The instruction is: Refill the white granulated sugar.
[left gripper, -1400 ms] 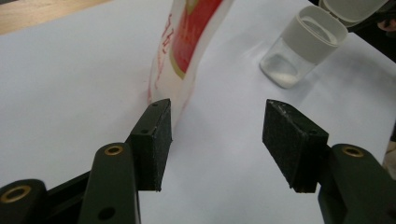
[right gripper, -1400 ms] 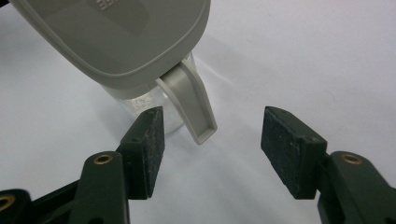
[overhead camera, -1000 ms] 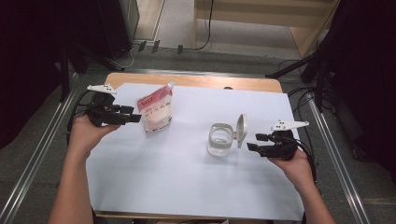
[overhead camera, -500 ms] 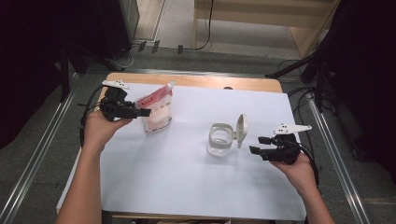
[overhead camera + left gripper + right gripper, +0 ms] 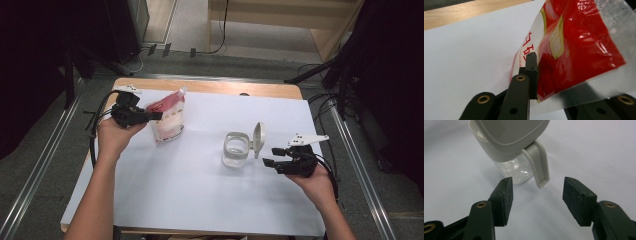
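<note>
From the high view I have my left tool (image 5: 156, 116) at the upper edge of the red pouch (image 5: 167, 119), which stands on the white sheet of the desk (image 5: 200, 200), well to the left of the clear jar (image 5: 235, 150). That jar is my landmark: its lid (image 5: 258, 139) is flipped up on its right side, and my right tool (image 5: 268, 163) hangs just to the right of the jar, apart from it. I judge the step in hand to be securing the pouch so it can be carried to the jar, and doing it well means biting on the flat sealed margin rather than the bulging middle, then lifting without letting the bag fold or swing. In the left gripper view the jaws have just been closing, with the pouch (image 5: 574, 50) between them; the near pad (image 5: 532, 72) lies flat against the printed face by the clear seam, so I read this tool as clamped on the pouch, though the far jaw is mostly hidden behind the film. I would check the grip holds before I raise it. In the right gripper view my right tool (image 5: 537, 200) stands apart, nothing between the pads, aimed at the jar (image 5: 511, 167) and the lid's hanging tab (image 5: 540, 167), which sits just beyond the tips and untouched. That hand should steady the jar only once the pouch arrives over it.
</note>
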A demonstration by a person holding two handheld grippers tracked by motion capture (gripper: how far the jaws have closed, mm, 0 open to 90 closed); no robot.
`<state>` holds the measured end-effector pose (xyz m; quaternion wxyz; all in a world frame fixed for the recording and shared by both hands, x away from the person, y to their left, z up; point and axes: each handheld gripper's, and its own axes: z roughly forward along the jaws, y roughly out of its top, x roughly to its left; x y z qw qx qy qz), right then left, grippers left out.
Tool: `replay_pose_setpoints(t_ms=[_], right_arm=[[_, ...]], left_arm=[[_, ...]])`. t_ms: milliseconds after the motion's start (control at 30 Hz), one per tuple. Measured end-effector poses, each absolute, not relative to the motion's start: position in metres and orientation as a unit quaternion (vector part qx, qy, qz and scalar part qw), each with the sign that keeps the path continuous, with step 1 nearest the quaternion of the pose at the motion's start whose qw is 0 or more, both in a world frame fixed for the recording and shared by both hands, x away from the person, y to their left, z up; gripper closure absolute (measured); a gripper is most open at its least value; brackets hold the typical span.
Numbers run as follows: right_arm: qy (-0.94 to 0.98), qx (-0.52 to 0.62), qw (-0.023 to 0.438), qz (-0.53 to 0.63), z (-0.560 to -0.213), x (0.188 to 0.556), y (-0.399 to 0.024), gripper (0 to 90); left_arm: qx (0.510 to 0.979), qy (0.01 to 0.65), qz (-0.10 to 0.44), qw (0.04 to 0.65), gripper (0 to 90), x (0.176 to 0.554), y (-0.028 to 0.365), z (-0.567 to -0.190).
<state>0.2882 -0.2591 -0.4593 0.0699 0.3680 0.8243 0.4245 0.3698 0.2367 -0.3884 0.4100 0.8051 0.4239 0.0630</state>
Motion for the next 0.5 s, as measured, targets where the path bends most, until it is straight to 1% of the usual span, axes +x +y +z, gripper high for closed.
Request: replay_pose_setpoints(t_ms=[100,200,500], right_arm=[[0.827,0.362,0.066,0.424,-0.458,0.285,-0.256,43.4],[0.830,0.354,0.066,0.427,-0.456,0.282,-0.254,43.7],[0.827,0.349,0.054,0.437,-0.447,0.273,-0.250,47.4]], left_arm=[[0.806,0.428,0.063,0.404,89.1,0.369,0.235,-0.387],[0.808,0.427,0.071,0.400,90.0,0.369,0.233,-0.386],[0.798,0.434,0.039,0.417,90.0,0.367,0.234,-0.375]])
